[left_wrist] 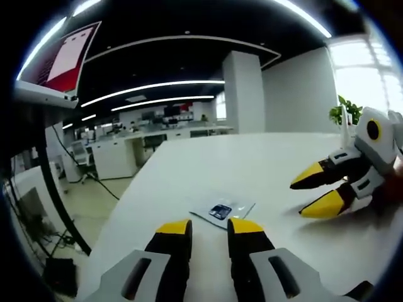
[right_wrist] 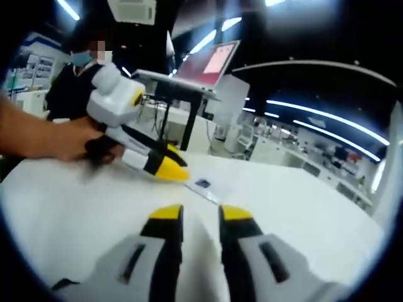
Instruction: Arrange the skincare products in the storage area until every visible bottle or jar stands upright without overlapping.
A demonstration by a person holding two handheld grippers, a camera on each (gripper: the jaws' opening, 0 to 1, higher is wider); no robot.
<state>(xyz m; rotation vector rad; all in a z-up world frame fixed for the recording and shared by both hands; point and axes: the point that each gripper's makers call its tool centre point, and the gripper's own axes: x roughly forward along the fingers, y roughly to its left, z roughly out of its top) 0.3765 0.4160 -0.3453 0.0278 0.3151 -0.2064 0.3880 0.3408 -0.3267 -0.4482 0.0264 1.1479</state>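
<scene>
In the left gripper view, your left gripper (left_wrist: 209,229) hovers low over the white table (left_wrist: 264,170) with its jaws released, a clear gap between the yellow tips and nothing held. Just beyond the tips lies a small flat sachet (left_wrist: 221,210) with a dark square on it, flat on the table. That is the only product-like thing here; I see no bottle or jar. Your right gripper (left_wrist: 313,193) comes in from the right, jaws parted and empty, pointing toward the sachet but well apart from it.

In the right gripper view, the right gripper's own jaws stand released over the table, empty. The sachet (right_wrist: 204,185) lies further ahead, just beside the yellow tip of the left gripper, which a hand (right_wrist: 75,139) holds on the left. An open laptop (right_wrist: 204,69) on a stand sits beyond the far edge.

For the step in hand, I judge you should close on the sachet with one gripper only, coming in low and flat so a jaw slides under its edge; a thin packet will likely slip if pinched from above. Hold the other gripper back so the tips don't collide.

The near left table edge runs close to the sachet, so work toward the right and far side, where the table lies wide and bare.
</scene>
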